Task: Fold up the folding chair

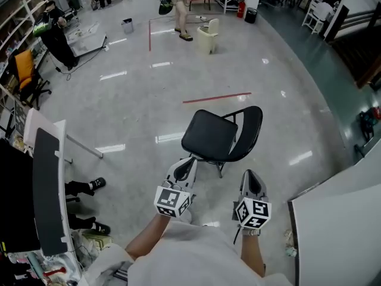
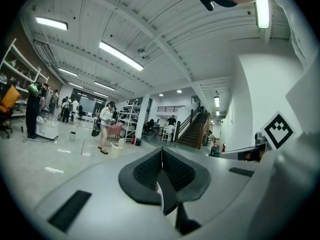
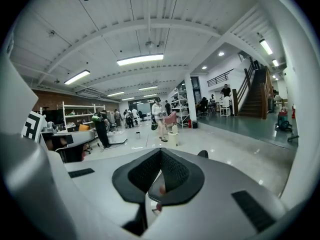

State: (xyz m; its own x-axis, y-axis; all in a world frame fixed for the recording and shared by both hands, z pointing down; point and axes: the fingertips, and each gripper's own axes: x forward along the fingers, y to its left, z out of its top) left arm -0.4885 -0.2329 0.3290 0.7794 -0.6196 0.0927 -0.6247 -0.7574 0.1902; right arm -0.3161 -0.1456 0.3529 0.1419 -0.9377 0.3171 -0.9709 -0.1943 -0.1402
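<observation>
My left gripper point(image 1: 188, 161) and right gripper point(image 1: 250, 176) are closed and empty, so shoving the centre-frame folding chair point(image 1: 209, 137) might tip it.

A black folding chair point(image 1: 209, 137) stands on the glossy floor point(image 1: 128, 109).

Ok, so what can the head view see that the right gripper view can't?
Only the head view shows the flat black seat of the open folding chair, standing on the floor just ahead of the tongs. Only the right gripper view shows the ceiling lights and the staircase. Both show the right tongs, shut with nothing in them, and the cream bin out on the floor.
</observation>
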